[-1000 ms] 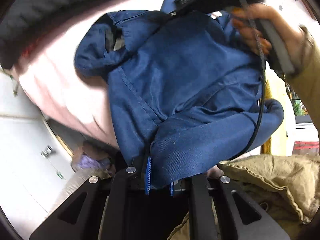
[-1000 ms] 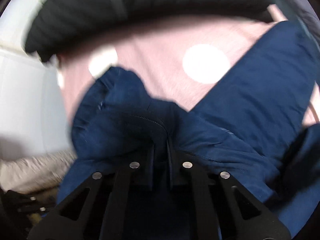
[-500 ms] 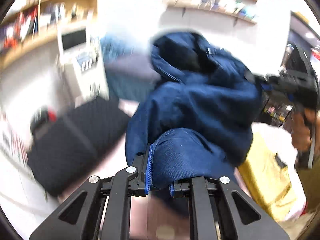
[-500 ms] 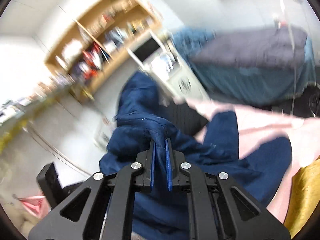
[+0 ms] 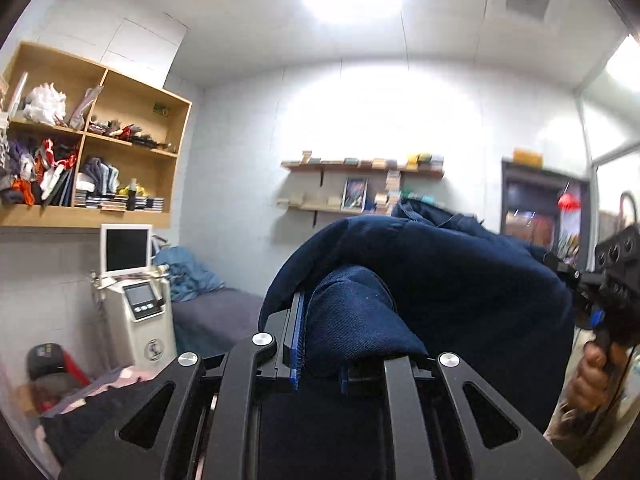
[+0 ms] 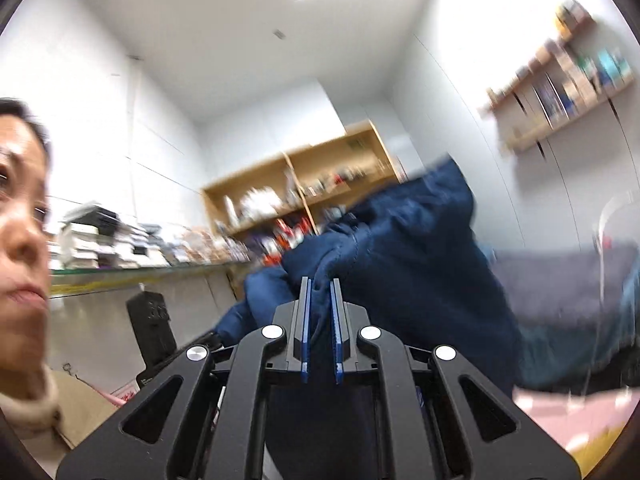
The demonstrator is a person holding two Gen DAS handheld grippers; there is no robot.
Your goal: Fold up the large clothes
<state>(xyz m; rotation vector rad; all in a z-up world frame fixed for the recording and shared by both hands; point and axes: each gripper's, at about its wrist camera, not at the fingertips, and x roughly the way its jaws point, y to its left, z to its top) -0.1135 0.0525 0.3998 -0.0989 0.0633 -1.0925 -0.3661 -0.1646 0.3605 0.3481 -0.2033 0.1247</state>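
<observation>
Navy garment [image 5: 460, 280] clamped in both claws, left claw [image 5: 320, 344] and right claw [image 6: 320, 320].

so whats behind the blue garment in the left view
Behind the blue garment a wall shelf shows above it and a dark cabinet to its right. The wall and floor straight behind it are covered.

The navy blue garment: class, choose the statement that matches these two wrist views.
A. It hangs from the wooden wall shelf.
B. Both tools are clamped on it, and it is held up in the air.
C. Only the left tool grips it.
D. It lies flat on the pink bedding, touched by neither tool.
B: the left tool and the right tool each pinch a fold of the navy blue garment, which is held up against the room's walls.
</observation>
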